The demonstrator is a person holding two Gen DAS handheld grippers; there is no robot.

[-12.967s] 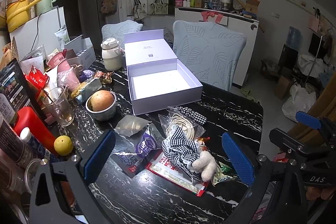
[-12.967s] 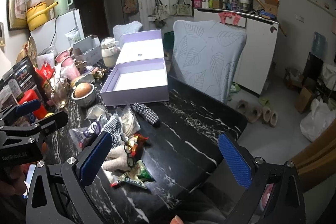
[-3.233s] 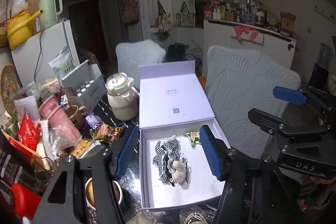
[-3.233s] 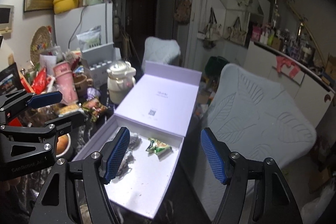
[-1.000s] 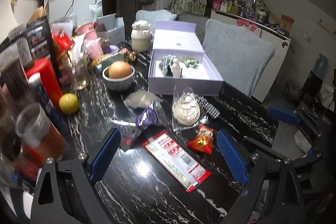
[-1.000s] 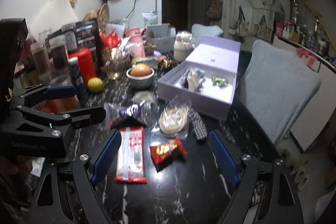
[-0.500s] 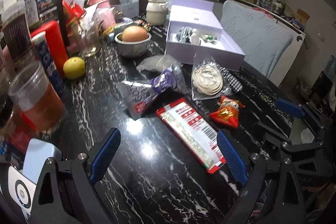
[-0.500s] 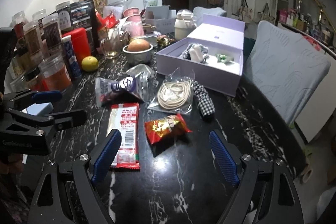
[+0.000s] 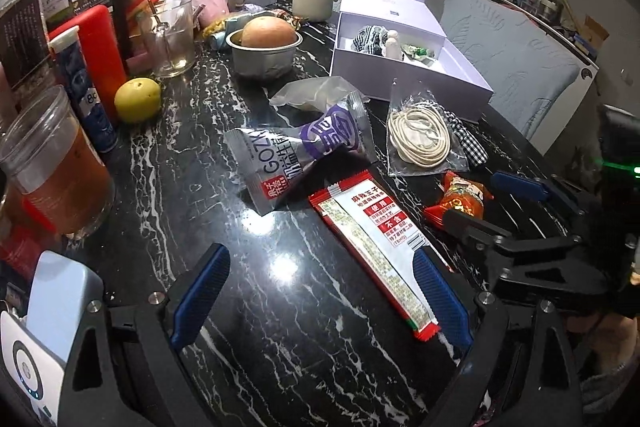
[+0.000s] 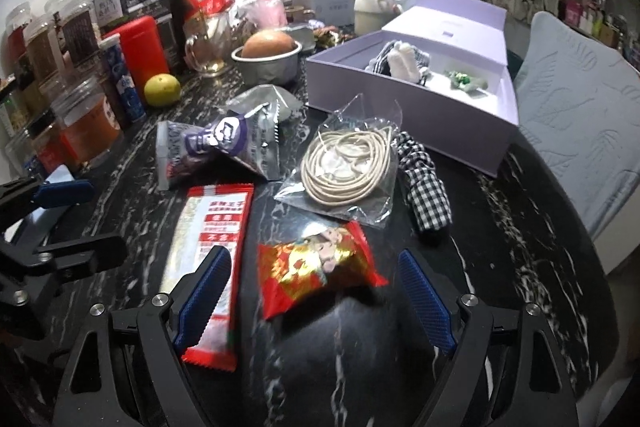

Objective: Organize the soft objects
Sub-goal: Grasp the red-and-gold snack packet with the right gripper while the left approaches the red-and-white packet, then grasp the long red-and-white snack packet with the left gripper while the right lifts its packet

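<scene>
The right gripper (image 10: 316, 297) hangs low over the black marbled bench (image 10: 500, 267) with its fingers (image 10: 424, 297) spread wide and nothing between the pads. The red and gold snack packet (image 10: 320, 269) lies flat just ahead of the gap, nearer the left finger. A long red and white sachet (image 10: 212, 247) runs under that left finger. Farther ahead sit a clear bag of coiled cream cord (image 10: 348, 163) and, touching its right edge, a black and white checked fabric piece (image 10: 426, 187).

The left gripper (image 9: 320, 293) also has its fingers (image 9: 200, 293) wide apart and empty, over bare bench, the sachet (image 9: 372, 247) ending at its right finger.

Beyond both stands the open lilac box (image 10: 420, 99); inside it rest a checked cloth bundle with what looks like a small cream plush figure (image 10: 402, 61) and a green wrapped item (image 10: 464, 79).
</scene>
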